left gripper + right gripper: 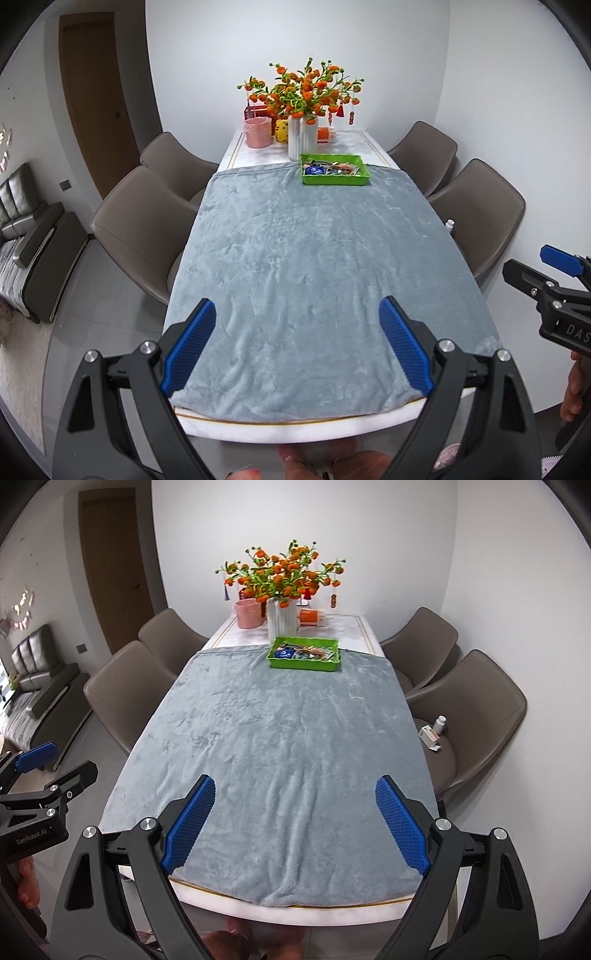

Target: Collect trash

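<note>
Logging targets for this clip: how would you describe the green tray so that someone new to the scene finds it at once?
Start at the long table draped in a grey-blue blanket, with brown chairs on both sides. Follow the blanket to its far edge, just before the white vase of orange flowers. The green tray sits there: shallow, rectangular, bright green, filled with small mixed items, unlike the pink cup behind it.
</note>
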The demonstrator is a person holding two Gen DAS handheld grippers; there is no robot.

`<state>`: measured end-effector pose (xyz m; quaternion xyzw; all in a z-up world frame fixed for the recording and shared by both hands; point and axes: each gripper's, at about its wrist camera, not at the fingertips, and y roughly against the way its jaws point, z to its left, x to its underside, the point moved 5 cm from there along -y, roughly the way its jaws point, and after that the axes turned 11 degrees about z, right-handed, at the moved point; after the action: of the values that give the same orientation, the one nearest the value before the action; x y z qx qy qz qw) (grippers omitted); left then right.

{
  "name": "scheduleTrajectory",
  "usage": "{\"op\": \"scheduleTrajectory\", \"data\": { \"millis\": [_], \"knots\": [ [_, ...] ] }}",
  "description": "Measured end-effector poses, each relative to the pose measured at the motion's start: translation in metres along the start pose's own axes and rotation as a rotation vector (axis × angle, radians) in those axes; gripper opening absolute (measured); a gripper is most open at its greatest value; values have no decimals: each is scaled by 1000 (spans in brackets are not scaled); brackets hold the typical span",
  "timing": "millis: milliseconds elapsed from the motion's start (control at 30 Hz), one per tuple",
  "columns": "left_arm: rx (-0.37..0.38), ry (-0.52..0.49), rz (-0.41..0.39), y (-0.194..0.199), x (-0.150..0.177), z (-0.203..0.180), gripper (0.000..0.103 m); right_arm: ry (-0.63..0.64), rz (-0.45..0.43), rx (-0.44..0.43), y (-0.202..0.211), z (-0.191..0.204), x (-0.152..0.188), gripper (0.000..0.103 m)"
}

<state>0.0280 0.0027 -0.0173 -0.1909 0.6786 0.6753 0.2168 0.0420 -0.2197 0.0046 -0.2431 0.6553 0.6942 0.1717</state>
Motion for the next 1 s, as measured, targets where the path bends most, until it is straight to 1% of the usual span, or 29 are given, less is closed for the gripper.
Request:
{"op": "scheduleTrajectory", "data": {
  "millis": [333,867,1000],
  "knots": [
    [15,-19,7,-7,-10,1,90,-37,-3,22,3,1,-5,85],
    [28,-27,3,-7,-10,-1,90,-59,-3,29,5,0,-6,85],
    [7,-36,0,-6,-10,-2,90,-60,-4,29,5,-1,-6,85]
  ]
}}
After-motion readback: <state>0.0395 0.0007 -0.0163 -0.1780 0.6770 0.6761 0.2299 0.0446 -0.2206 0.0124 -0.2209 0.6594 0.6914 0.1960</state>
